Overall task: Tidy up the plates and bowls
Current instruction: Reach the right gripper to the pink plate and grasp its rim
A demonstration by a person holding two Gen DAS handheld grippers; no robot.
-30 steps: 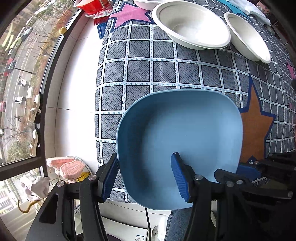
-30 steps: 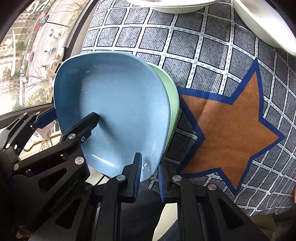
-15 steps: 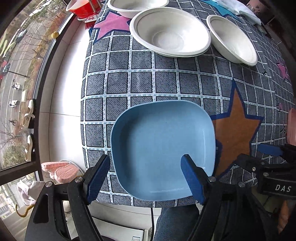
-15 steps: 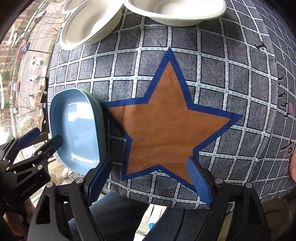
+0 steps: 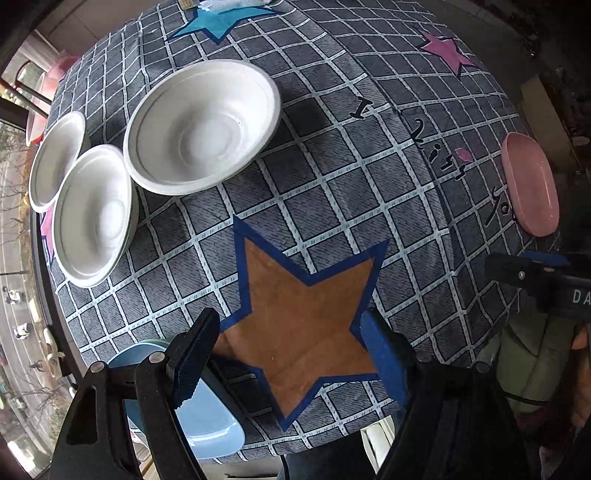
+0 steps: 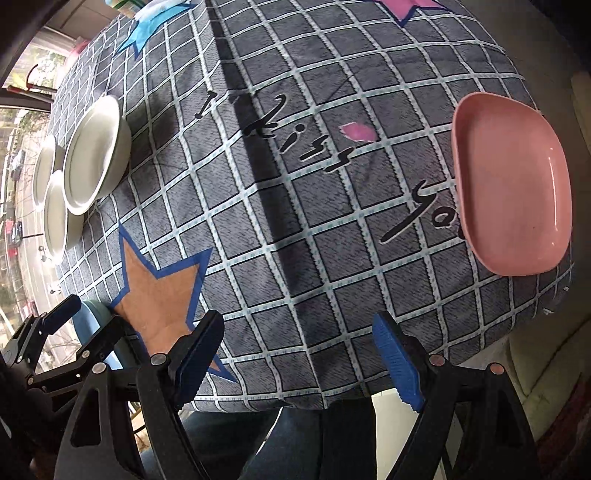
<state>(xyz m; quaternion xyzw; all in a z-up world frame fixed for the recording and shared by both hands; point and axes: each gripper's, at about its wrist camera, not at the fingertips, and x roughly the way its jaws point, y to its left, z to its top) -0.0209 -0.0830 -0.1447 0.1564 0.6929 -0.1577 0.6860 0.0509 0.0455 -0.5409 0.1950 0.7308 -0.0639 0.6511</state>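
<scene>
A light blue plate [image 5: 207,424] lies at the table's near left corner, partly behind my left finger; its edge shows in the right wrist view [image 6: 86,321]. A pink plate [image 6: 513,184] lies at the right edge, also in the left wrist view [image 5: 530,184]. Three white bowls sit at the far left: a large one [image 5: 201,125], a second [image 5: 92,214] and a third [image 5: 55,158]. My left gripper [image 5: 295,354] is open and empty above the orange star. My right gripper [image 6: 299,358] is open and empty at the near table edge.
The table wears a grey checked cloth with an orange star [image 5: 303,325], a pink star [image 5: 447,51] and a blue star [image 5: 218,22]. A window with a street below runs along the left. A red stool [image 5: 40,96] stands beyond the far left corner.
Both grippers let go of the blue plate, opened wide and drew back. Both views swung right, bringing the pink plate into sight.
</scene>
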